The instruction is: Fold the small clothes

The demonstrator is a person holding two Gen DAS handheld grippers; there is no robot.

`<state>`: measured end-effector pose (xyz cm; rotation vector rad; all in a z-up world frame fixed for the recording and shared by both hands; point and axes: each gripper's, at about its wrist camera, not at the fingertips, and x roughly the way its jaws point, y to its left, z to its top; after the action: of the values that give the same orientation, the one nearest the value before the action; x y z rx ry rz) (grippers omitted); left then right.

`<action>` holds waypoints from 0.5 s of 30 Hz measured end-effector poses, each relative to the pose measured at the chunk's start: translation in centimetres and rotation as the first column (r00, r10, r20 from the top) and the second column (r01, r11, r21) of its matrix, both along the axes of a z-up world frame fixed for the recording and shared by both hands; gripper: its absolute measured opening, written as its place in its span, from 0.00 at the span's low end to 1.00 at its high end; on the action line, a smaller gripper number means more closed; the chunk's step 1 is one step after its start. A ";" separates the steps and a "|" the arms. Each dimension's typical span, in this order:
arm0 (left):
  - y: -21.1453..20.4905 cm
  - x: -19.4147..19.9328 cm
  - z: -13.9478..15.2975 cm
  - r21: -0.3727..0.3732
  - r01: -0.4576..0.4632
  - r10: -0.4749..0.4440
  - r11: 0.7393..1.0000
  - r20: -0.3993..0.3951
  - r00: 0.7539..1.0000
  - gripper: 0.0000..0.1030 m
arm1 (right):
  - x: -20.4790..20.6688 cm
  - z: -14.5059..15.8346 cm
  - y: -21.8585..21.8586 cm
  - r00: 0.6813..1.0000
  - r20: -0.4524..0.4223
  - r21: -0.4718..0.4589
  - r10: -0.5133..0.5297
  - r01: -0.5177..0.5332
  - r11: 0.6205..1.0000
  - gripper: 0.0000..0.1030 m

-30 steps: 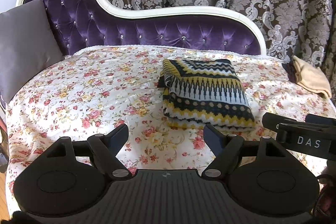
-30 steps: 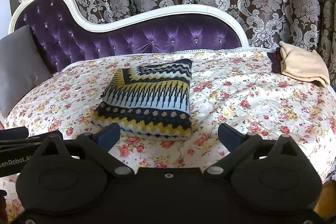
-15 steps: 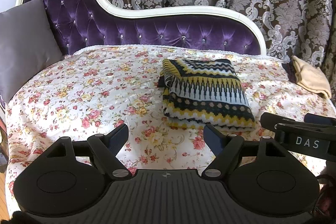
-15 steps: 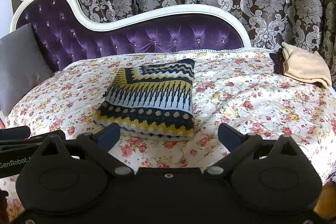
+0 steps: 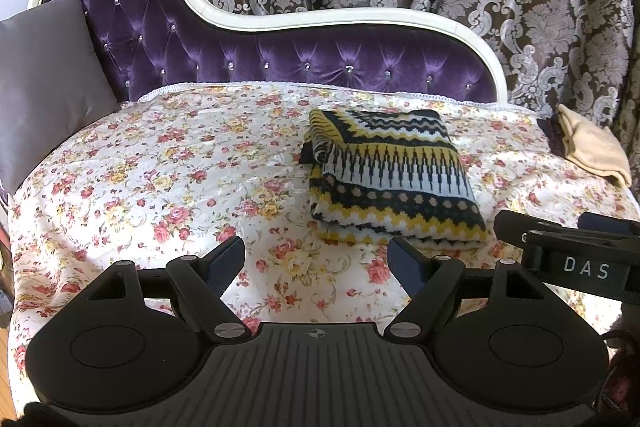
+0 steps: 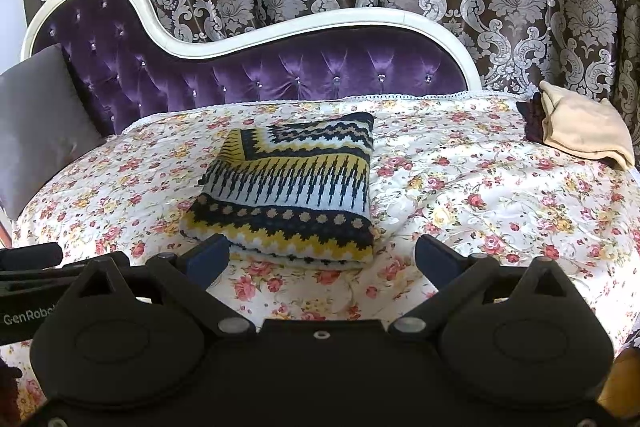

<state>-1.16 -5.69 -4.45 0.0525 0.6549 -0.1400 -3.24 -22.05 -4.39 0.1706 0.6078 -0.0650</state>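
**Folded knit on the daybed, both claws free**

While both our claws hang above the near edge of the floral cover (image 5: 160, 163), neither one grips anything. Our left claw (image 5: 316, 261) is spread wide, with bare cover between its fingers. Our right claw (image 6: 322, 261) is likewise released, and the near hem of the knit (image 6: 292, 187) shows between its fingers, apart from them. We see that knit folded into a neat rectangle, lying flat near the middle of the cover, in front of the purple tufted backrest (image 5: 280, 55). A beige cloth (image 6: 584, 127) sits at the far right edge, well apart from the knit. A grey cushion (image 5: 44, 83) leans at the left end
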 end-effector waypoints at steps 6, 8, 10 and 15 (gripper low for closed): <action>-0.1 0.1 0.0 0.001 -0.001 0.001 1.000 -0.001 1.000 0.75 | 0.1 0.0 0.1 1.000 0.000 0.000 0.000 0.000 1.000 0.97; 0.0 0.1 0.0 0.000 0.000 0.000 1.000 -0.002 1.000 0.75 | 0.2 0.0 0.1 1.000 -0.002 0.000 0.001 -0.001 1.000 0.97; -0.1 0.2 -0.2 0.000 0.001 -0.001 1.000 -0.004 1.000 0.75 | 0.2 0.0 0.0 1.000 -0.002 0.000 0.002 -0.002 1.000 0.97; -0.1 0.4 -0.3 0.003 0.005 -0.005 1.000 -0.007 1.000 0.75 | 0.3 0.0 0.0 1.000 -0.004 0.002 0.003 -0.003 1.000 0.97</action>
<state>-0.78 -5.82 -4.77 0.0566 0.6619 -0.1444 -2.91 -22.02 -4.42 0.1720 0.6117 -0.0621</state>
